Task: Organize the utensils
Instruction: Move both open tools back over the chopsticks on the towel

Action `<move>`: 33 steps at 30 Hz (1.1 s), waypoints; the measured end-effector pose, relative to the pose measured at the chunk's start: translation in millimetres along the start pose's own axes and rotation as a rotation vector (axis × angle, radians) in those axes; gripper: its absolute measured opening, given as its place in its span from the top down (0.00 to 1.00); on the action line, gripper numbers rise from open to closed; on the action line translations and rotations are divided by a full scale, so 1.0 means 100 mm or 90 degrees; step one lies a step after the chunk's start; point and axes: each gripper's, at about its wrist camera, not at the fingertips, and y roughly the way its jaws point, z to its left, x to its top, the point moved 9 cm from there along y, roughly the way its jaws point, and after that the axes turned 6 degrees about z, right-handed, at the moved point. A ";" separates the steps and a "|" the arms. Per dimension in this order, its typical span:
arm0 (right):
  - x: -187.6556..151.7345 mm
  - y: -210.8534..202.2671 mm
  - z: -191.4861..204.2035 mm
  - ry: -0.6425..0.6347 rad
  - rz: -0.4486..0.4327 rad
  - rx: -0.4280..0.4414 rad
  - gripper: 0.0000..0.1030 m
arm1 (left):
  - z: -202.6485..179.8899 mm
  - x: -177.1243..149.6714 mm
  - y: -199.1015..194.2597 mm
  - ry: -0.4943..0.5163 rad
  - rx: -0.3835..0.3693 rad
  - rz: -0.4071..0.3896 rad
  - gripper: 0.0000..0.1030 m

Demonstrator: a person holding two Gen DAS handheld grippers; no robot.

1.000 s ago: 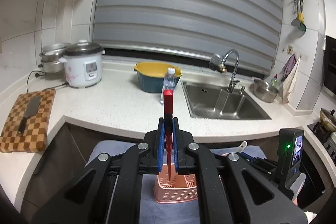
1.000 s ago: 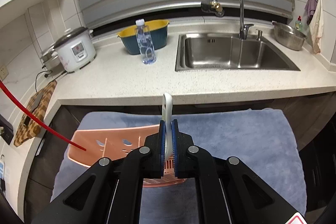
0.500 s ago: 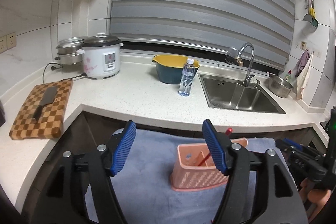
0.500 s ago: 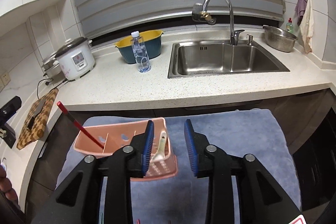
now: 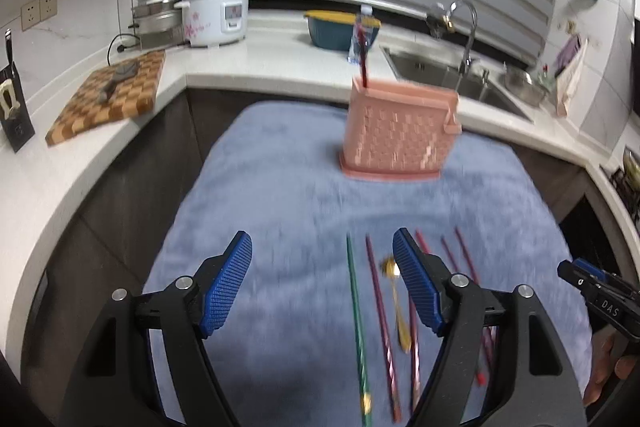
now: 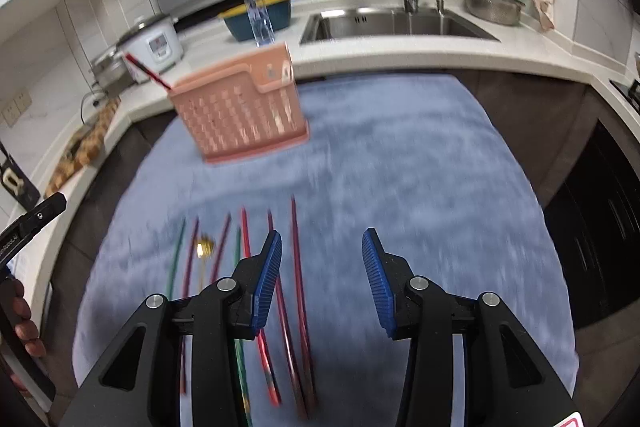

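Utensil holder: one pink perforated holder (image 5: 398, 131) stands upright on the blue towel (image 5: 280, 195), toward its far side.
In the holder: one red chopstick (image 6: 146, 71) leans out of the left end; the tip of a pale handle (image 6: 285, 70) shows at the right end.
Loose chopsticks: about seven in the right wrist view, lying roughly parallel on the near part of the towel; two green (image 6: 176, 255), the rest red or dark pink (image 6: 298, 267). Blur makes the count unsure.
Spoon: one small gold spoon (image 5: 394, 291) lies among the chopsticks.
Left gripper (image 5: 322, 287): jaws wide and opening, nothing between the pads; it hangs above the towel with the green chopstick (image 5: 356, 307) under the gap.
Right gripper (image 6: 322, 283): jaws partly apart and opening, holding nothing; a dark pink chopstick lies on the towel below the gap, close to its left finger.
Worktop behind (image 5: 256, 63): one rice cooker, one water bottle, one blue-and-yellow basin, one chequered cutting board.
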 end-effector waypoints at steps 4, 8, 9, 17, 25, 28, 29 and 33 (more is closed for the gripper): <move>-0.51 0.02 -0.03 0.003 0.034 -0.005 0.60 | -0.02 -0.46 0.02 0.019 0.009 0.035 0.33; -0.79 0.10 -0.05 0.012 0.057 -0.005 0.60 | -0.03 -0.86 0.09 0.003 0.006 0.073 0.33; -0.82 0.12 -0.06 0.013 0.059 -0.005 0.60 | -0.04 -0.91 0.11 0.002 0.005 0.079 0.33; -0.97 0.29 0.01 -0.004 0.068 -0.018 0.60 | -0.11 -1.25 0.22 0.011 0.017 0.110 0.33; -0.97 0.46 0.10 -0.029 0.076 -0.019 0.74 | -0.10 -1.31 0.28 0.013 0.033 0.120 0.33; -0.97 0.52 0.14 -0.036 0.081 -0.017 0.80 | -0.09 -1.33 0.29 0.013 0.037 0.123 0.33; -0.97 0.53 0.15 -0.037 0.082 -0.017 0.81 | -0.09 -1.33 0.29 0.013 0.038 0.124 0.33; -0.97 0.58 0.16 -0.040 0.086 -0.019 0.84 | -0.09 -1.34 0.30 0.015 0.040 0.127 0.33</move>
